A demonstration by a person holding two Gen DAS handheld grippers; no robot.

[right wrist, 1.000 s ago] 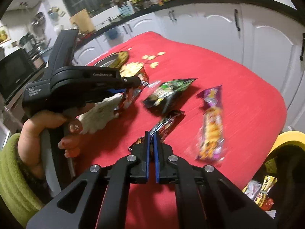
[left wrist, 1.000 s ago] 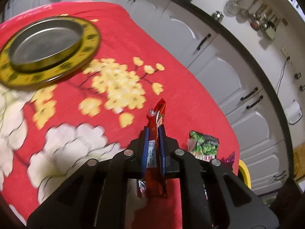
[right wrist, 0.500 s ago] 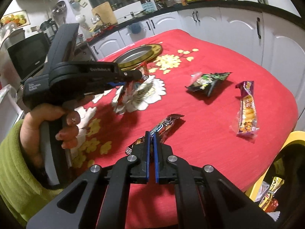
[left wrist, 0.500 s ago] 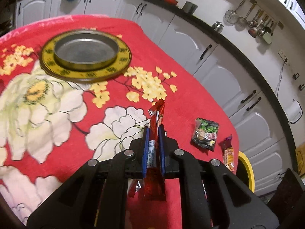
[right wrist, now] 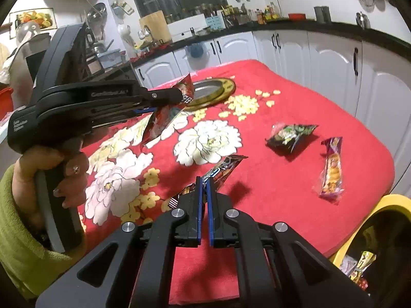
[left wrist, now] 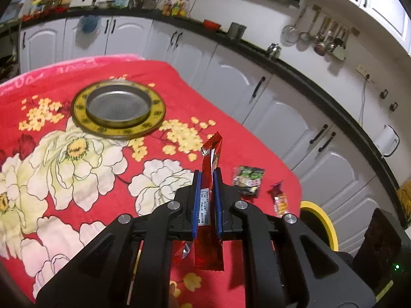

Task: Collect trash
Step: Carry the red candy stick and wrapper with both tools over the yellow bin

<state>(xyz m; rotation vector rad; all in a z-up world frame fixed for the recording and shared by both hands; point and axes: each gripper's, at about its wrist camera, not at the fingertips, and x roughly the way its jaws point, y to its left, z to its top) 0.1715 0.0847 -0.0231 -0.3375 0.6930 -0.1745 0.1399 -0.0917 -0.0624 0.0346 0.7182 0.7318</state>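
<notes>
Left wrist view shows our left gripper (left wrist: 207, 200) pinching a red wrapper (left wrist: 209, 205) upright between its blue pads, clear above the red flowered cloth (left wrist: 77, 179). Right wrist view shows our right gripper (right wrist: 204, 210) pressed together on a dark wrapper (right wrist: 223, 170) that sticks out ahead of its tips, also off the cloth. Ahead and to the right of both tools sits the yellow bin (right wrist: 393, 205), with wrappers already inside. We judge the step in hand is carrying both pieces there: we should hold the pinch firm, bring each tool over the bin's opening, not its rim, and only then let go. A green packet (right wrist: 290, 136) and a purple snack bar (right wrist: 332, 169) lie ahead on the cloth, left to collect.
</notes>
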